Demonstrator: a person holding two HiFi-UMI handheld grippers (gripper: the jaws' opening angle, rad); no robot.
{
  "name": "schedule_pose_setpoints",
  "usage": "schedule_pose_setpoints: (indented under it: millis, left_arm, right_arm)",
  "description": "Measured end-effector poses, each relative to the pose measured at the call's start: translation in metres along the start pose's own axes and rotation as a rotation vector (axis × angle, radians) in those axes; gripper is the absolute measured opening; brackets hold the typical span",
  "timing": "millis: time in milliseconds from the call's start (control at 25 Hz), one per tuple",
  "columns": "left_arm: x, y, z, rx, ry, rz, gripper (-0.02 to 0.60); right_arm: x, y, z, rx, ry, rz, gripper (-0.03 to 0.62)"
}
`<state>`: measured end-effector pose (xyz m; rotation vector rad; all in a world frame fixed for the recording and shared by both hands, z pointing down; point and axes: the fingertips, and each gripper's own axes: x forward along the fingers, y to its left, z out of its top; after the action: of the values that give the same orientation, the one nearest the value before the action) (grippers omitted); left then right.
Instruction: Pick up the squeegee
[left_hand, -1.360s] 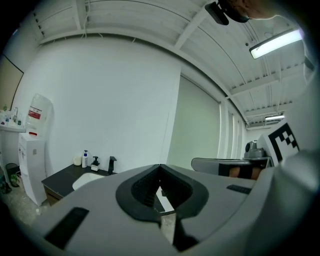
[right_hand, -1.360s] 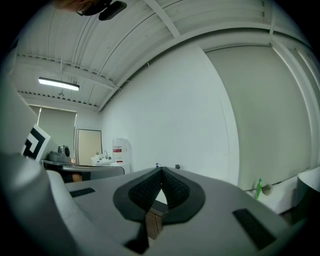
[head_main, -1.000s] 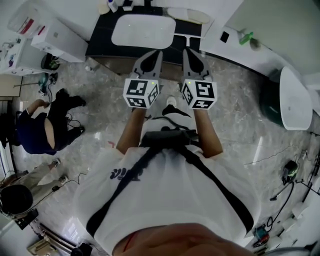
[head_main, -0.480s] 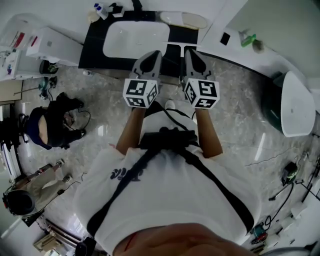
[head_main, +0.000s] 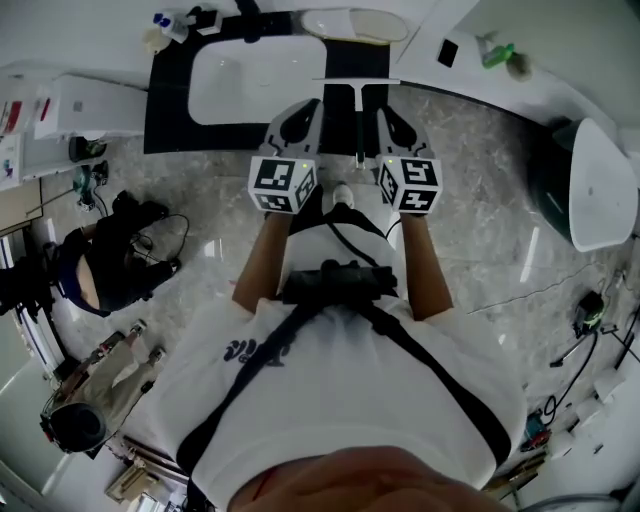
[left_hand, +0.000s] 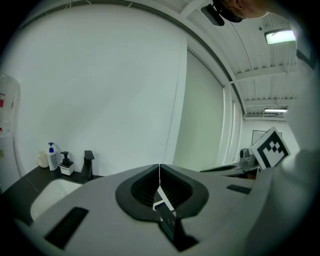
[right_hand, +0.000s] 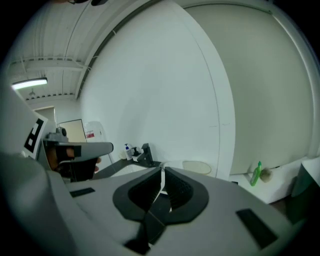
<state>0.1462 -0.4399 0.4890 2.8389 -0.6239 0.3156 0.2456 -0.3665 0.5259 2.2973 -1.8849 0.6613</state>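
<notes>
The squeegee (head_main: 357, 105) is seen lying on the dark counter (head_main: 168, 100) just right of the sink (head_main: 250, 78), untouched. The left gripper (head_main: 308, 104) and right gripper (head_main: 384, 110) are held pressed together, empty. Unless one is spread first, the thin handle may be pushed aside rather than gripped.

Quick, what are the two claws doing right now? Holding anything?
Left claw: closed, holding nothing.
Right claw: closed, holding nothing.
</notes>
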Motion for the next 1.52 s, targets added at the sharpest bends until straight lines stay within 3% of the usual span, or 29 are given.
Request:
schedule_pose_setpoints:
  millis: [320, 1080, 1280, 1520]
  left_arm:
    - [0.039, 0.027, -0.028, -0.038, 0.063, -0.052, 0.014]
    - [0.099, 0.092, -0.102, -0.123, 0.206, -0.101, 0.014]
    - [0.111, 0.1, -0.114, -0.132, 0.223, -0.113, 0.014]
    - [0.117, 0.113, -0.126, -0.143, 0.253, -0.088, 0.014]
  right_arm:
    - [0.048, -0.03, -0.054, 0.016, 0.19, -0.05, 0.015]
    - [0.17, -0.046, -0.172, 0.142, 0.542, -0.125, 0.249]
    - [0.188, -0.057, -0.193, 0.178, 0.594, -0.163, 0.249]
    - [0.2, -0.064, -0.198, 0.144, 0.635, -0.22, 0.247]
